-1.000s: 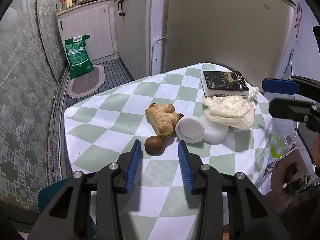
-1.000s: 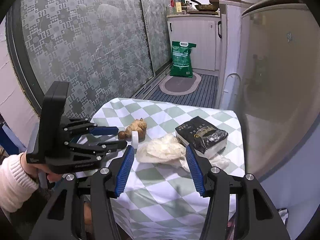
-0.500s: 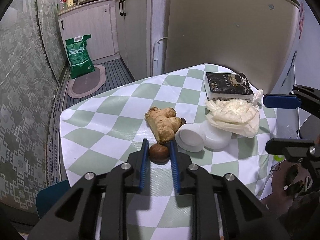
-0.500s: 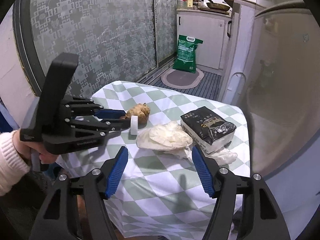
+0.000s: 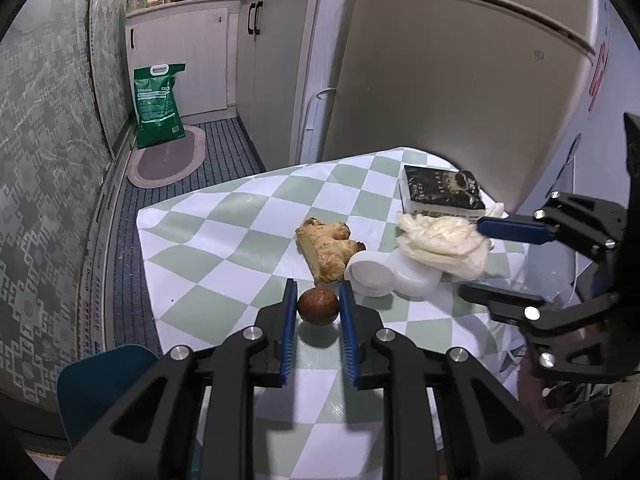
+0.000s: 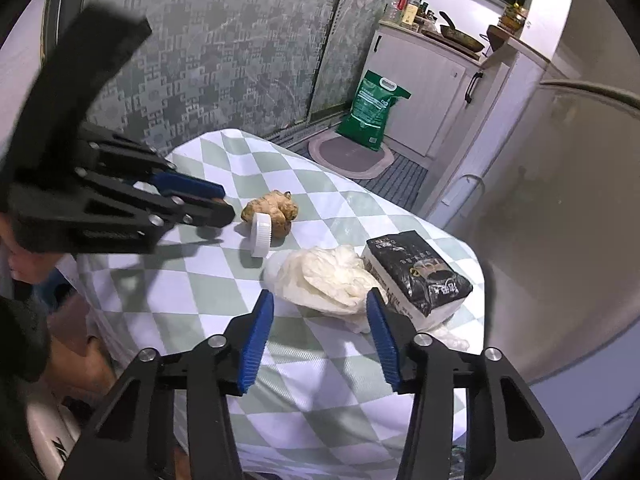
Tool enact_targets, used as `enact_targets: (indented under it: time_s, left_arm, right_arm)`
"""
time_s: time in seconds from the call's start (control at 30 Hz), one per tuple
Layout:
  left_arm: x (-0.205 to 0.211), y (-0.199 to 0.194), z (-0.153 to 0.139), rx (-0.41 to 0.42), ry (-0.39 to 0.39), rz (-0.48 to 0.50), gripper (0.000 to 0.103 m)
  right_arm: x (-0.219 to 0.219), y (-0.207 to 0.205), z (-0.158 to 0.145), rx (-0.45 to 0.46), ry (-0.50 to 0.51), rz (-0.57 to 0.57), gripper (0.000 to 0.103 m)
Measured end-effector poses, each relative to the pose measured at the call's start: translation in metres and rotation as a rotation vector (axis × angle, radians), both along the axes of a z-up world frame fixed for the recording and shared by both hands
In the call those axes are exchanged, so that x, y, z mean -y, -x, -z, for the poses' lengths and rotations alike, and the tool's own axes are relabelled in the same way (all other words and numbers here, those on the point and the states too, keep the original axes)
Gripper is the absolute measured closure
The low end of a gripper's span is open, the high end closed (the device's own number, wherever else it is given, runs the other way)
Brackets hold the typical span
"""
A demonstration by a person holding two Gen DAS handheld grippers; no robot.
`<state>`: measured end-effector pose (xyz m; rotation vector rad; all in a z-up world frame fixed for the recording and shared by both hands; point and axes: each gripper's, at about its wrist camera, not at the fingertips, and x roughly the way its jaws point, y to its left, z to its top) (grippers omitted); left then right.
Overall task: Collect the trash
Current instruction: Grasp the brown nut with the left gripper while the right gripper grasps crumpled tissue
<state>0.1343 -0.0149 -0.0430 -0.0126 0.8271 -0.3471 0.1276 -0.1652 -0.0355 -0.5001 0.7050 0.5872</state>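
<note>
On the green-and-white checked table (image 5: 224, 224) lie a brown round fruit (image 5: 318, 306), a ginger root (image 5: 326, 246), a white jar with lid (image 5: 370, 276), crumpled white plastic wrap (image 5: 440, 236) and a black packet (image 5: 440, 192). My left gripper (image 5: 318, 306) is shut on the brown fruit, just above the cloth. My right gripper (image 6: 320, 310) is open, its pads on either side of the near edge of the white wrap (image 6: 328, 276). The right wrist view also shows the ginger (image 6: 274, 210), the white lid (image 6: 261, 234), the black packet (image 6: 416, 272) and the left gripper (image 6: 212, 204).
A fridge (image 5: 460, 80) stands right behind the table. A green rice bag (image 5: 158, 106) and an oval mat (image 5: 166, 162) are on the floor by the white cabinets. A blue chair (image 5: 104, 380) sits at the table's near left corner.
My left gripper closed around the brown fruit and now holds it. My right gripper moved forward and down toward the white wrap, staying open.
</note>
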Motion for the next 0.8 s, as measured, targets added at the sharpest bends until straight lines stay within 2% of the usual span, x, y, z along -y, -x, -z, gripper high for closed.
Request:
enact_targets:
  time_s: [0.1,0.2,0.27,0.4,0.47,0.57,0.63,0.8]
  left_arm:
    - [-0.003,0.004,-0.004,0.007,0.008,0.002,0.080]
    - [-0.008,0.007,-0.006,0.009,0.016,0.002,0.080]
    - [-0.011,0.010,-0.007,0.007,0.019,0.001,0.080]
    - [-0.016,0.013,-0.008,0.008,0.016,0.004,0.080]
    - [-0.017,0.014,-0.009,0.010,0.018,0.005,0.080]
    - [-0.021,0.017,-0.012,0.017,0.020,0.003,0.080]
    - [-0.025,0.018,-0.014,0.023,0.024,-0.004,0.080]
    - [-0.040,0.025,-0.023,0.046,0.045,-0.026,0.080]
  right_arm:
    - [-0.004,-0.003,0.000,-0.002,-0.001,0.000,0.060]
    - [-0.005,-0.009,0.001,-0.003,0.009,0.018,0.067]
    - [-0.006,-0.014,0.002,-0.018,0.004,0.031,0.074]
    - [-0.007,-0.021,0.007,-0.050,0.005,0.051,0.082]
    - [-0.006,-0.026,0.009,-0.070,-0.013,0.071,0.093]
    - [-0.006,-0.029,0.008,-0.102,-0.040,0.075,0.100]
    - [-0.007,-0.029,0.007,-0.108,-0.047,0.081,0.100]
    - [-0.003,-0.031,-0.005,-0.137,-0.144,0.095,0.100]
